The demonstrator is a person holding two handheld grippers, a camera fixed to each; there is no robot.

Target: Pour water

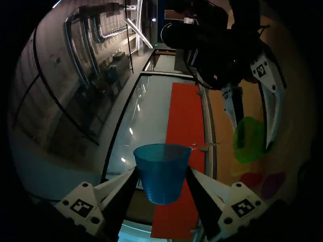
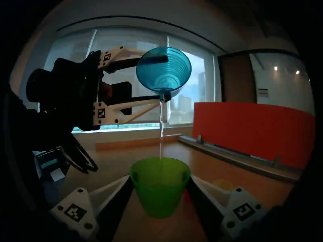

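My left gripper (image 1: 162,177) is shut on a blue plastic cup (image 1: 162,172), both fingers pressing its sides. In the right gripper view that blue cup (image 2: 163,71) is tipped on its side above, mouth toward the camera, held by the left gripper (image 2: 159,76). A thin stream of water (image 2: 160,121) falls from its rim into the green cup (image 2: 160,189). My right gripper (image 2: 160,187) is shut on this upright green cup. The left gripper view shows the green cup (image 1: 249,139) between the right gripper's fingers (image 1: 251,121), over the wooden table (image 1: 226,133).
A red panel (image 2: 258,131) stands along the table's far edge, by large windows (image 2: 121,60). Small coloured things, a yellow one (image 2: 223,184) and red and purple ones (image 1: 262,181), lie on the wooden table (image 2: 210,161). Black cables (image 2: 78,157) and a blue box (image 2: 48,165) sit at left.
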